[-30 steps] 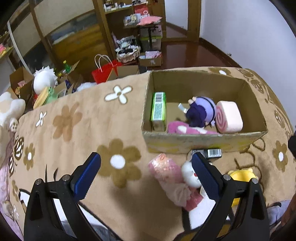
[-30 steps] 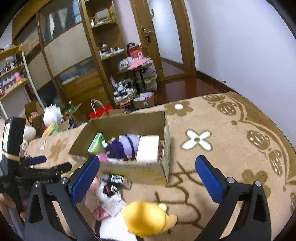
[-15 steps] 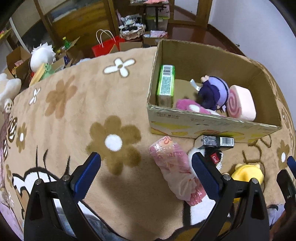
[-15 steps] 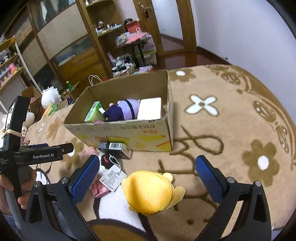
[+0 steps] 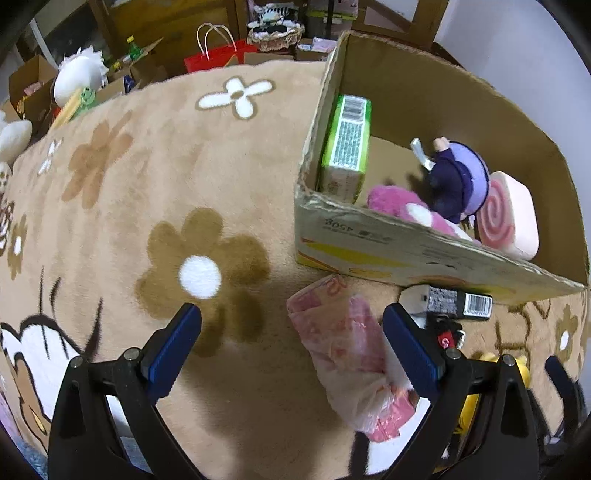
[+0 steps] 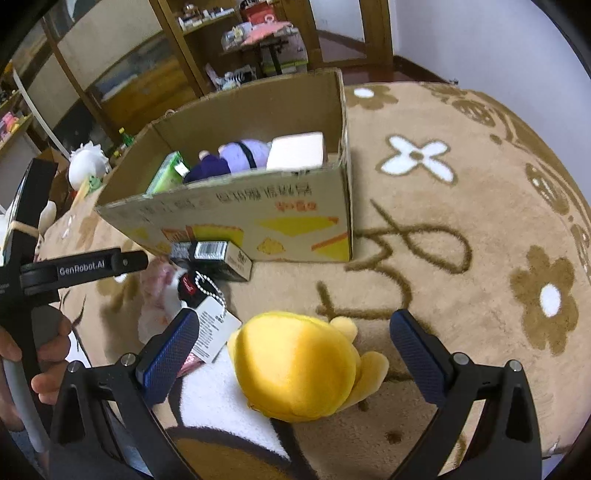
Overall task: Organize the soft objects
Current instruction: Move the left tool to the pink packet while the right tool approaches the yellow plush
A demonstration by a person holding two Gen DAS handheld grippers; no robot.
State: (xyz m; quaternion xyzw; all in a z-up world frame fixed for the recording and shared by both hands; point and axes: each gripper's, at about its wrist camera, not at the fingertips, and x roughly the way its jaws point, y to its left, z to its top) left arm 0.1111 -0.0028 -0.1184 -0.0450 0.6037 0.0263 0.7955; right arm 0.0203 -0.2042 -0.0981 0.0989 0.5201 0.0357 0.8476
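Straddling the yellow plush (image 6: 299, 365), right hand-held gripper (image 6: 293, 350) gapes wide.

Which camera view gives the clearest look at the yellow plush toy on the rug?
The right wrist view: the yellow plush toy lies whole between the open right claw. The left wrist view shows only a sliver behind the left claw.

Lying over everything, a tan flowered blanket (image 6: 461, 192); standing behind, wooden shelves (image 6: 207, 22), a white wall (image 6: 480, 40) and dark wooden floor (image 6: 369, 72)
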